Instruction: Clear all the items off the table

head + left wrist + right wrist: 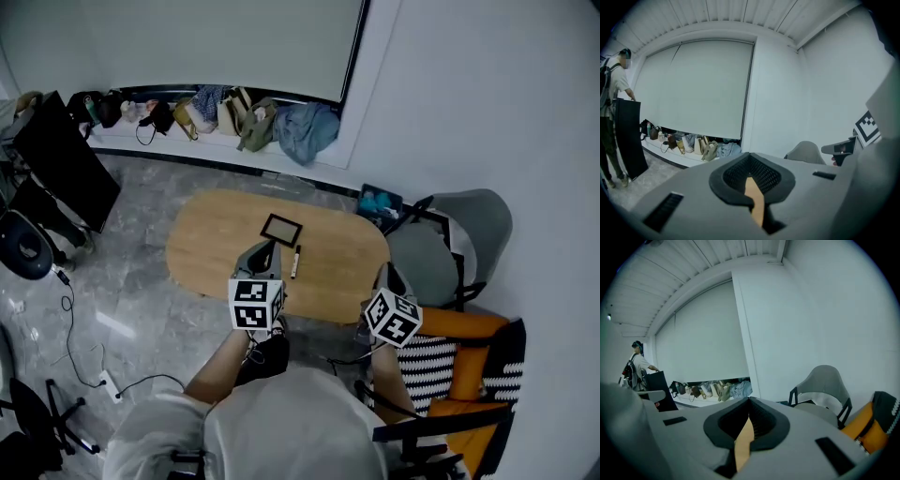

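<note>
Two things lie near the middle of the oval wooden table (211, 239): a flat dark-framed panel (281, 229), perhaps a small tablet or slate, and just near-right of it a slim pen (296, 262) that runs from near to far. The left hand-held gripper (265, 247) is over the table with its tips close by the panel's near-left corner. Whether it touches the panel cannot be told. Its own view shows the jaws clenched together with nothing held, only a sliver of wood colour between them. The right hand-held gripper (746, 420) is at the table's near-right edge, likewise pressed together and empty. The panel looks thin, stiff and fairly light, but it lies flush on the wood, so a jaw has little to get under. It would probably be best taken by its frame at one edge, perhaps after being slid out over the table's rim, and its smooth face may be slippery and easily scratched. The pen should be very light and rigid but likely to roll, so a pinch across the middle of its barrel seems safest.
</note>
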Demonstrator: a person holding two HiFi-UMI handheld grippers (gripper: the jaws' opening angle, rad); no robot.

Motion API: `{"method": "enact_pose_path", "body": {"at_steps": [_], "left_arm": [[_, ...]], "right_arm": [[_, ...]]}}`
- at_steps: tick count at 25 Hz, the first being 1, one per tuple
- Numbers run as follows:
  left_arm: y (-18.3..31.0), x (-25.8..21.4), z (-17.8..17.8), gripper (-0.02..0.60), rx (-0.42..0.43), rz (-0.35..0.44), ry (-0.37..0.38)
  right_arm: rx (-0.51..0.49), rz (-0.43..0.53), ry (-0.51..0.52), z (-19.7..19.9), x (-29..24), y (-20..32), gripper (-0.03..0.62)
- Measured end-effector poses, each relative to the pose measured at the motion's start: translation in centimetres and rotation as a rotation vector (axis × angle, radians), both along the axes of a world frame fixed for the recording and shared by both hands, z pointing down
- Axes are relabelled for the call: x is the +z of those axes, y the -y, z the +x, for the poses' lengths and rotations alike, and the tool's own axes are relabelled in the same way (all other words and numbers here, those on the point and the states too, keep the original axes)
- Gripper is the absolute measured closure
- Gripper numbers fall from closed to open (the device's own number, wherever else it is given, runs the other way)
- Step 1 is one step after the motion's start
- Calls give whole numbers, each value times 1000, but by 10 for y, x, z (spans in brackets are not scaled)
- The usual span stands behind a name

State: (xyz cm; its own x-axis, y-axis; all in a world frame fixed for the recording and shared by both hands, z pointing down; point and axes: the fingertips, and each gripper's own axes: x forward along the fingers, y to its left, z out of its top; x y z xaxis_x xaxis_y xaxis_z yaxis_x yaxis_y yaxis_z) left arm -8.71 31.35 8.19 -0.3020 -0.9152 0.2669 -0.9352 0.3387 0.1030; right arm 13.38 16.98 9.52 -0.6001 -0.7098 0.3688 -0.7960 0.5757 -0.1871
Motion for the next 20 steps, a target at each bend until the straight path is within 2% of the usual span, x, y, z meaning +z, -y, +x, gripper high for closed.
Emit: {"method": "enact_pose_path", "body": {"at_steps": [11, 15, 20], "left_arm": [[94, -2, -83, 574, 30, -2, -10], [117, 11, -119, 574, 14, -19, -43], [135, 33, -145, 574, -3, -54, -87]], "right_arm": [[26, 6, -38, -75, -8, 86, 569], [21, 0, -56, -110, -4, 111, 569], [17, -40, -87, -132, 12, 126, 570]]}}
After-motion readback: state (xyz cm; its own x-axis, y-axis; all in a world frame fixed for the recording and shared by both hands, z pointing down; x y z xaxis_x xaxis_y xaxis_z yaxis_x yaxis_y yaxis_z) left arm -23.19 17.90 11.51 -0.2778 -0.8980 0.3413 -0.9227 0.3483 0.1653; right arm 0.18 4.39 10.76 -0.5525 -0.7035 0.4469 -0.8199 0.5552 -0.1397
